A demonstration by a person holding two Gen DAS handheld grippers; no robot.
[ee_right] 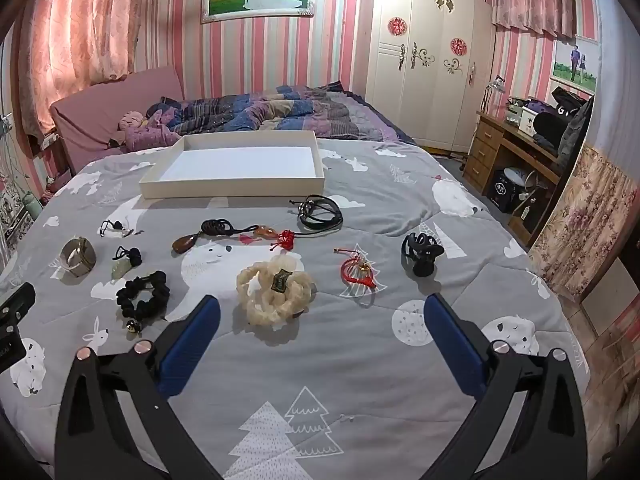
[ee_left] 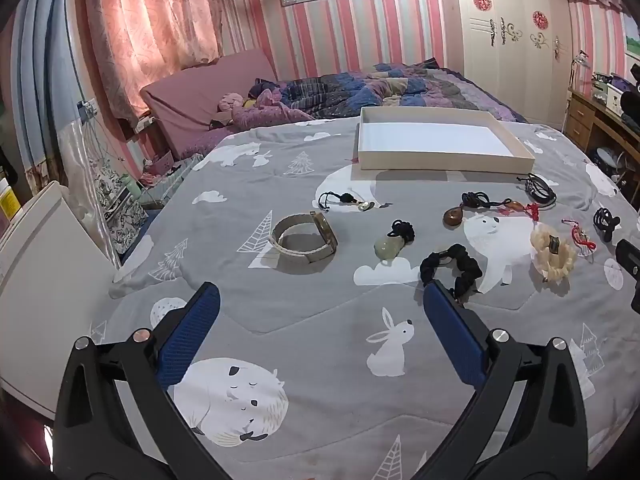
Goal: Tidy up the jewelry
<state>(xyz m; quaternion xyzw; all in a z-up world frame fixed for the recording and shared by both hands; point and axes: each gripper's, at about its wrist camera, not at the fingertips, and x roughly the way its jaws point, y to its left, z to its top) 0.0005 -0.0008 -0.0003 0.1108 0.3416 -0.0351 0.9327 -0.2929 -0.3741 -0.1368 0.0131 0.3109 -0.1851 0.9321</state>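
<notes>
Grey quilt (ee_right: pixel 360 360) around scattered jewelry (ee_right: pixel 276 292)

1. A bed with a grey animal-print quilt (ee_right: pixel 360 360) fills the frame.
2. A shallow white tray (ee_right: pixel 232 190) lies at upper centre.
3. Below it: watch (ee_left: pixel 306 236), black scrunchie (ee_right: pixel 142 294), cream scrunchie (ee_right: pixel 264 300), red cord charm (ee_right: pixel 358 272), black claw clip (ee_right: pixel 422 256).

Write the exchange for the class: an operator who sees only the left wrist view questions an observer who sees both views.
Operator: Is the right gripper open?
Observer: Yes, wide open, with nothing between its jaws.
Operator: The left gripper hides the near end of the black scrunchie. Is anything there?
Observer: A small gold ball sits at that end.
</notes>
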